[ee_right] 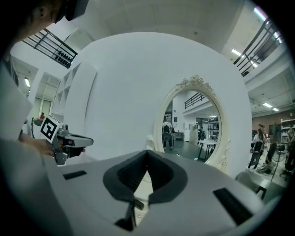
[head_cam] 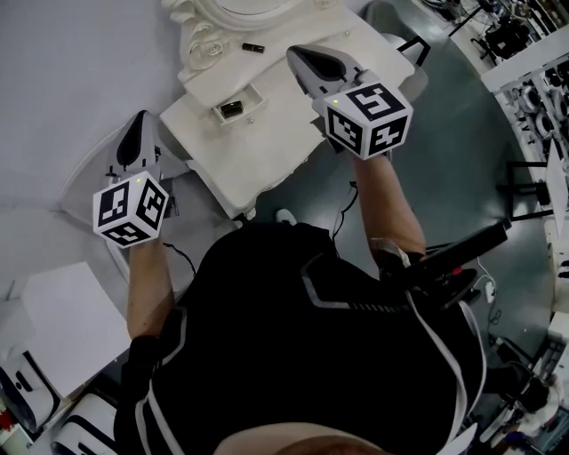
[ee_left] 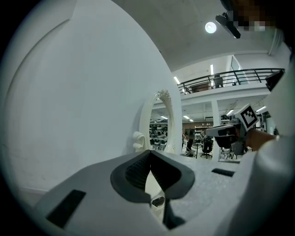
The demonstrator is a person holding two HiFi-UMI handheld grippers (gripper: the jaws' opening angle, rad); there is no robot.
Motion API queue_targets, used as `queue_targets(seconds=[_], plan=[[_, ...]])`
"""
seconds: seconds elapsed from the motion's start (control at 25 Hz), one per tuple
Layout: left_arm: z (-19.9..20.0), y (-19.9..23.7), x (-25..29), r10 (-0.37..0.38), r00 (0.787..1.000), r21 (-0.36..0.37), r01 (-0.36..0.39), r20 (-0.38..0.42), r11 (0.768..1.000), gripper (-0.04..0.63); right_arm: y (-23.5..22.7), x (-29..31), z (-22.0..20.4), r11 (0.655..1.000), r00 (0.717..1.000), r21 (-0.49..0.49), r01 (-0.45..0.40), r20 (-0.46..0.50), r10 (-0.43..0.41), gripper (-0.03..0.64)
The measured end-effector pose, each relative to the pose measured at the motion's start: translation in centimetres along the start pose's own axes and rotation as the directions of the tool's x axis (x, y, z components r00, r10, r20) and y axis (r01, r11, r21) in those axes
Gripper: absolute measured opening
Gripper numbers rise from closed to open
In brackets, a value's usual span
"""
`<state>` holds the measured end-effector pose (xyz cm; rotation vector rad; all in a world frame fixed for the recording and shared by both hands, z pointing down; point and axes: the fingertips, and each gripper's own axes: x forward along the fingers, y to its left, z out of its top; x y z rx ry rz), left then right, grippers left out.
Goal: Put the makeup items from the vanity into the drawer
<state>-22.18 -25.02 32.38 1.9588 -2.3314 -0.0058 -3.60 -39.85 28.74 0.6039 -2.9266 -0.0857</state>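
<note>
Two grippers are in our hands, and both are empty. Our left gripper point(head_cam: 140, 124) hangs off the left corner of the vanity point(head_cam: 276, 142), clear of the top. In its own view the jaws meet at the tips with nothing between them. Right of it a small drawer point(head_cam: 252, 96) stands open, and a dark compact point(head_cam: 232, 109) lies inside. Further back a small dark stick point(head_cam: 253, 47) lies on the vanity top near the foot of the mirror point(head_cam: 244, 7) — it is not in the drawer. Our right gripper point(head_cam: 300, 53) is over the right half of the top, near the stick but apart from it. Its jaws are closed too, holding nothing. Each gripper shows in the other's view — level, with the white wall behind it.
</note>
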Motion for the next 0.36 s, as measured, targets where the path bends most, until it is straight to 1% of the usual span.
queue_targets(seconds=[0.12,0.36], plan=[[-0.09,-0.47,-0.06,-0.011,1.0,0.01,0.011,0.001,1.0,0.003,0.01,-0.01,0.08,1.0,1.0,0.005,-0.007,0.01,0.007,0.005],[-0.59,-0.7,0.06,-0.031,1.0,-0.027,0.031,-0.007,0.999,0.003,-0.1,0.09,-0.37,1.0,1.0,0.006,-0.004,-0.008,0.004,0.005]])
